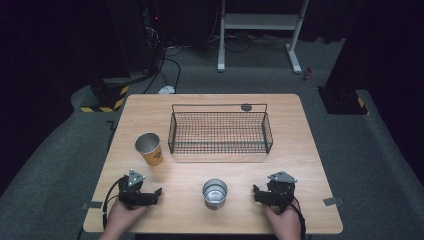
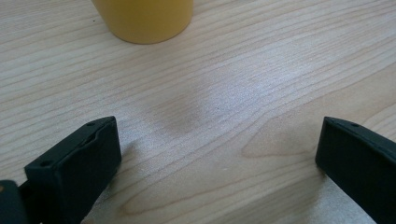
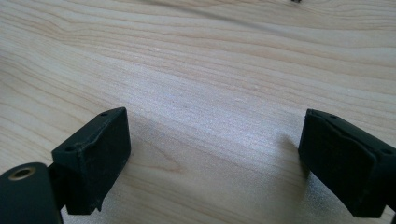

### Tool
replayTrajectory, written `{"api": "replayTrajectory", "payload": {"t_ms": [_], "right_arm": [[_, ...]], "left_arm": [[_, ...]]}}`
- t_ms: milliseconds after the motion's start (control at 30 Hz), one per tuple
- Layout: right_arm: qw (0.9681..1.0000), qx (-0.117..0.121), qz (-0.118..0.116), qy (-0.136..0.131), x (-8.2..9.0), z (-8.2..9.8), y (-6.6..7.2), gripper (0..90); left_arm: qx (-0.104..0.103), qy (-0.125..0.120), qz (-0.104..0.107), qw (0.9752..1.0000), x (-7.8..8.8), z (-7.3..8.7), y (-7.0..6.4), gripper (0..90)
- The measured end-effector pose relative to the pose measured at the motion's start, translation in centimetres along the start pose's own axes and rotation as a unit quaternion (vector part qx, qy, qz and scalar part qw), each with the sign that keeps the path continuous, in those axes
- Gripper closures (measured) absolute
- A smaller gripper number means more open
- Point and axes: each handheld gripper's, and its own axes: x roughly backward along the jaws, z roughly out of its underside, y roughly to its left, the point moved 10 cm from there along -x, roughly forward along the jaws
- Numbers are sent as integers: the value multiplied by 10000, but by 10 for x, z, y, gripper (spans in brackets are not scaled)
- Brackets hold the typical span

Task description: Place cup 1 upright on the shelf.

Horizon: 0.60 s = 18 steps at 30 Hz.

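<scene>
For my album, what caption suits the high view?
Two hands rest open tongs, left and right, on a wooden table beside a steel cup, an orange cup and a wire basket.

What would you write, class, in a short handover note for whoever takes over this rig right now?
Left gripper: open, empty, resting low near the table's front edge.
Right gripper: open, empty, also low at the front.
Orange cup: upright, ahead of the left gripper, left of the wire basket.
Metal cup: upright, between the two grippers.
Done: nothing picked up; the basket holds no cups.
Left: probably grasp each cup and place it in the basket.
</scene>
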Motion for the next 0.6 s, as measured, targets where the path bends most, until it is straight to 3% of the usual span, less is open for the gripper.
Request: {"api": "replayTrajectory", "payload": {"t_ms": [600], "right_arm": [[10000,12,-14,-1,0,0,0,92]], "left_arm": [[-6,42,-6,10000,0,0,0,5]]}}
